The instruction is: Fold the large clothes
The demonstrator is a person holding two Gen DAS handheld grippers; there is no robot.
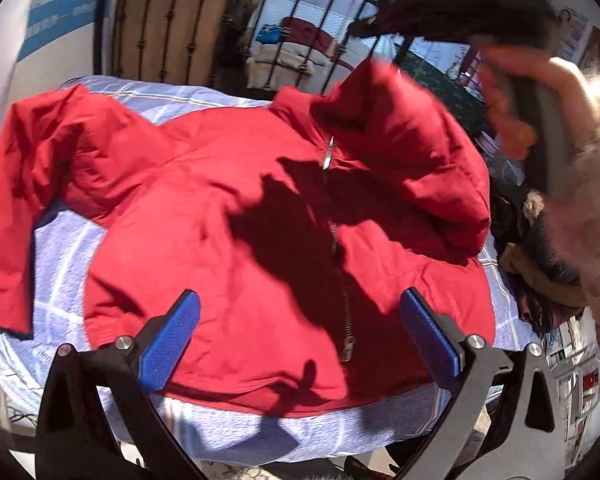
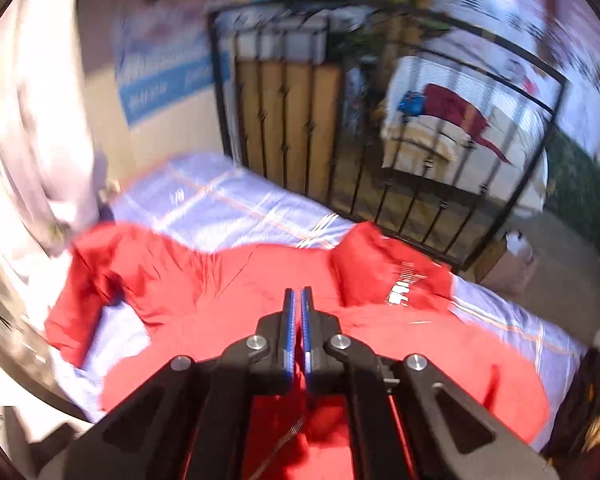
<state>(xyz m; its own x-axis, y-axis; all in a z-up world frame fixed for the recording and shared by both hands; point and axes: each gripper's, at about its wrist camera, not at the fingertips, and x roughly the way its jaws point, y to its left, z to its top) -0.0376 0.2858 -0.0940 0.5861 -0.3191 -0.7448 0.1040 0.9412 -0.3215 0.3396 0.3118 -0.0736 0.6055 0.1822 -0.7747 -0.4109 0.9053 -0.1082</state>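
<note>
A large red zip-up jacket (image 1: pixel 228 216) lies front up on a light blue checked sheet (image 1: pixel 60 248), one sleeve spread to the left. Its right sleeve (image 1: pixel 412 152) is lifted and folded over the chest. My left gripper (image 1: pixel 296 332) is open and empty, hovering above the jacket's hem with its blue pads (image 1: pixel 172 340) wide apart. My right gripper (image 2: pixel 298 304) has its jaws pressed together above the jacket (image 2: pixel 440 352); red fabric shows between and below the fingers. The right gripper also shows blurred at the upper right of the left wrist view (image 1: pixel 460 0).
A black iron fence (image 2: pixel 380 168) stands just beyond the far edge of the sheet (image 2: pixel 220 204). A white cloth (image 2: pixel 32 120) hangs at the left. A pile of dark clothes (image 1: pixel 540 264) lies beside the jacket on the right.
</note>
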